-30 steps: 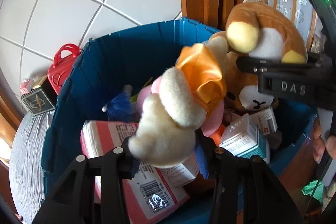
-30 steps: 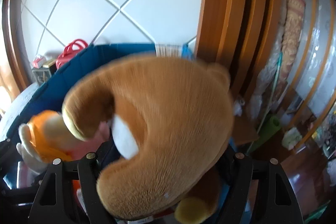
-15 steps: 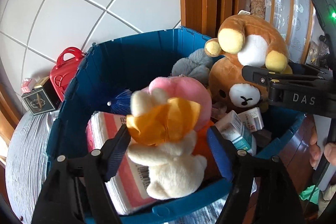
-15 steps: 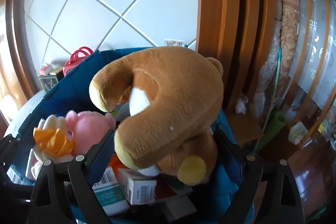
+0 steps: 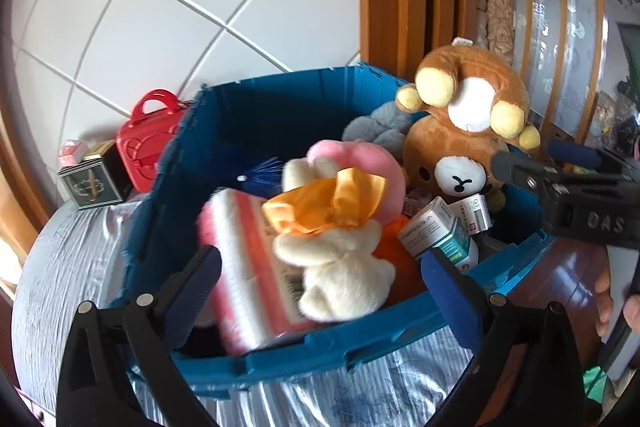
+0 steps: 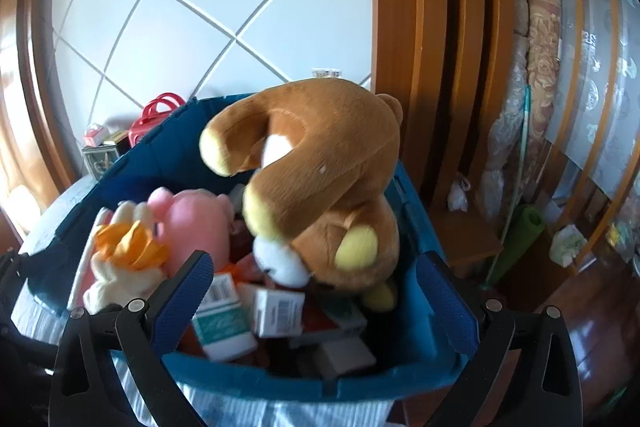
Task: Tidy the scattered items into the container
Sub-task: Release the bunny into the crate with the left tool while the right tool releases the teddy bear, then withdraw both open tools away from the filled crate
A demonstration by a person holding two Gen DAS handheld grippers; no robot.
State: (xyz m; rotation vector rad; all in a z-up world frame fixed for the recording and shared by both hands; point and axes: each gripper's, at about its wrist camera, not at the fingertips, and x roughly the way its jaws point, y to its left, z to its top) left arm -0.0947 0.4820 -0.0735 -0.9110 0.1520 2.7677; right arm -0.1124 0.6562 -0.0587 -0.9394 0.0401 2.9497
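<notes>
**Bin heaped high: toys may tip back out**

Left wrist view. The left gripper (image 5: 320, 271) stands with its jaws spread wide and nothing between them, just in front of the near rim of the bin (image 5: 304, 347). The rabbit (image 5: 336, 243), cream with an orange bow, lies on top of the load inside the bin, propped against a pink-striped pack (image 5: 248, 267) and a pink plush (image 5: 360, 163). The bear (image 5: 460, 143) sits head-down at the bin's right side, rising above the rim. My judgement: both toys ride high on loose boxes (image 5: 440, 231), so a brush from either gripper on the way out, or a nudge to the bin, could roll them over the edge. The rabbit looks blurred, so whether it has settled I cannot tell.

The bin stands on a grey, wrinkled cloth (image 5: 68, 267). Left of the bin and behind it are a red case (image 5: 148, 143) and a dark tin (image 5: 90, 183), against a white tiled wall (image 5: 160, 7). These two look like the only things outside the bin, and they may not belong to the job.

Right wrist view. The right gripper (image 6: 316, 295) is likewise spread and empty, over the bin's near rim. The bear (image 6: 320, 163) leans toward the bin's right wall, close to a wooden door frame (image 6: 420, 27); beyond the bin on that side lie a dark wood floor (image 6: 600, 327), a rolled rug (image 6: 544, 47) and a green mat (image 6: 520, 243). A fall there would go to the floor, off the cloth altogether.
</notes>
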